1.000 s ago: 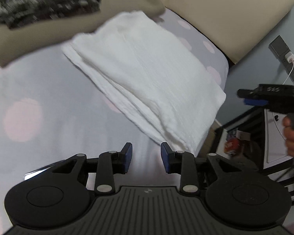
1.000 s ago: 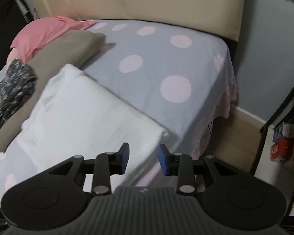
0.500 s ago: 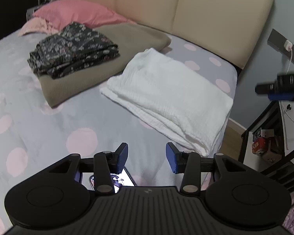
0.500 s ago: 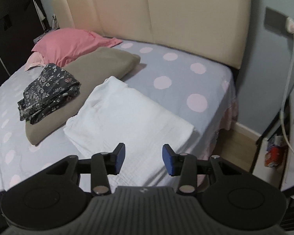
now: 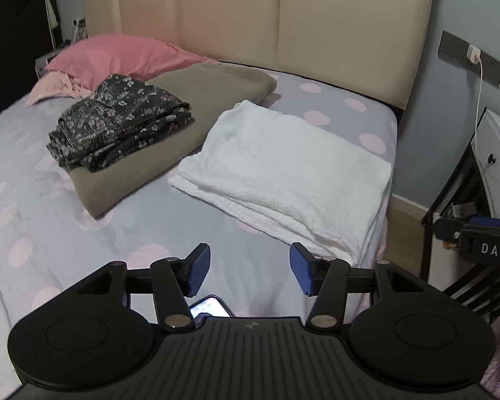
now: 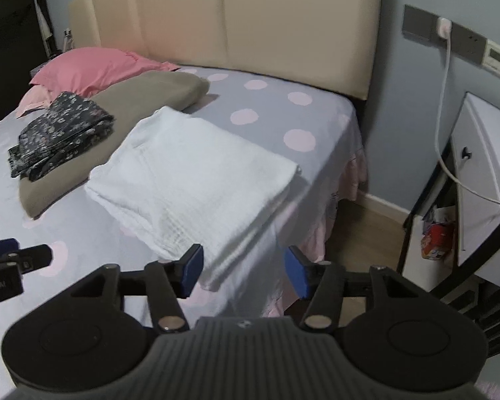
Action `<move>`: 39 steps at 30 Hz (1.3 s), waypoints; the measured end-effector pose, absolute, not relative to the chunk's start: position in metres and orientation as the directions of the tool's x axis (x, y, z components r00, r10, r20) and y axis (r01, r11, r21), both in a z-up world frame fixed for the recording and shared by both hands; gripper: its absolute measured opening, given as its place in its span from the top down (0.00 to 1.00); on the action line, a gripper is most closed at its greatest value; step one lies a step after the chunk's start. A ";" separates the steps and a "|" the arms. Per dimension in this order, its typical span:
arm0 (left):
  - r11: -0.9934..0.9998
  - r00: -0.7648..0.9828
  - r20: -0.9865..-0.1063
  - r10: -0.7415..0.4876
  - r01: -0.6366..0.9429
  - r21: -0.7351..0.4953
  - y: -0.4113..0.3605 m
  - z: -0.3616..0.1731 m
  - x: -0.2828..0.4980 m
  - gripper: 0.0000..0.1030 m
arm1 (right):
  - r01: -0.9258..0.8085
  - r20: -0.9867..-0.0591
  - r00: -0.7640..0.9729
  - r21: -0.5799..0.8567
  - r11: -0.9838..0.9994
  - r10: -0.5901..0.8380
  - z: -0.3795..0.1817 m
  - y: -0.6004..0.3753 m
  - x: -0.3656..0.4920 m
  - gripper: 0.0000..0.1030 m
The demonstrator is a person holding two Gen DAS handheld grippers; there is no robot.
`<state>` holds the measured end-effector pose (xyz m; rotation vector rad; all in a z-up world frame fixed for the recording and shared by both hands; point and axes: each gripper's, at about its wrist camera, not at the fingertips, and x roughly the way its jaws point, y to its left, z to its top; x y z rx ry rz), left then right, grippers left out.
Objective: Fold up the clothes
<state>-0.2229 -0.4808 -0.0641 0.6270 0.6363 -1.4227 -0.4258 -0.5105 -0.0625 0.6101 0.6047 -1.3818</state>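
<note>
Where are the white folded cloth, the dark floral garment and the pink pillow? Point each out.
white folded cloth (image 5: 283, 180), left wrist view, middle of its top layer.
dark floral garment (image 5: 120, 123), left wrist view, centre of the folded stack.
pink pillow (image 6: 90, 71), right wrist view, middle of its top face.

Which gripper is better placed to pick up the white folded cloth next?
Right, probably. The right gripper frames the white folded cloth's near corner; the left gripper points mostly at bare sheet.
</note>
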 end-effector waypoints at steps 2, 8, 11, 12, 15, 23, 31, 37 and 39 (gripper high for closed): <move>0.054 0.058 -0.725 -0.687 0.998 0.029 -0.481 -0.066 -0.224 0.47 | 0.996 -0.703 0.081 0.034 0.080 -0.706 -0.065 -0.509 -0.425 0.38; 0.054 0.074 -0.729 -0.681 0.997 0.051 -0.481 -0.071 -0.228 0.46 | 0.997 -0.701 0.071 0.033 0.067 -0.709 -0.072 -0.504 -0.421 0.33; 0.042 0.067 -0.735 -0.674 0.998 0.053 -0.482 -0.073 -0.230 0.46 | 0.998 -0.700 0.066 0.032 0.061 -0.711 -0.075 -0.502 -0.420 0.32; 0.039 0.065 -0.737 -0.672 0.998 0.053 -0.483 -0.074 -0.231 0.46 | 0.998 -0.700 0.064 0.032 0.059 -0.711 -0.076 -0.502 -0.419 0.32; 0.028 0.077 -0.739 -0.669 0.996 0.079 -0.483 -0.078 -0.235 0.45 | 0.998 -0.700 0.060 0.032 0.053 -0.711 -0.080 -0.500 -0.418 0.32; 0.024 0.066 -0.754 -0.654 0.997 0.067 -0.484 -0.084 -0.239 0.41 | 0.998 -0.710 0.067 0.040 0.054 -0.701 -0.082 -0.502 -0.417 0.32; 0.014 0.066 -0.759 -0.647 0.997 0.075 -0.484 -0.088 -0.242 0.41 | 0.996 -0.711 0.079 0.035 0.077 -0.699 -0.084 -0.502 -0.413 0.31; 0.005 0.062 -0.761 -0.645 0.997 0.078 -0.483 -0.089 -0.243 0.41 | 0.996 -0.709 0.082 0.032 0.084 -0.700 -0.084 -0.502 -0.411 0.31; 0.002 0.061 -0.762 -0.645 0.997 0.078 -0.483 -0.090 -0.243 0.41 | 0.996 -0.707 0.081 0.030 0.085 -0.702 -0.084 -0.502 -0.410 0.31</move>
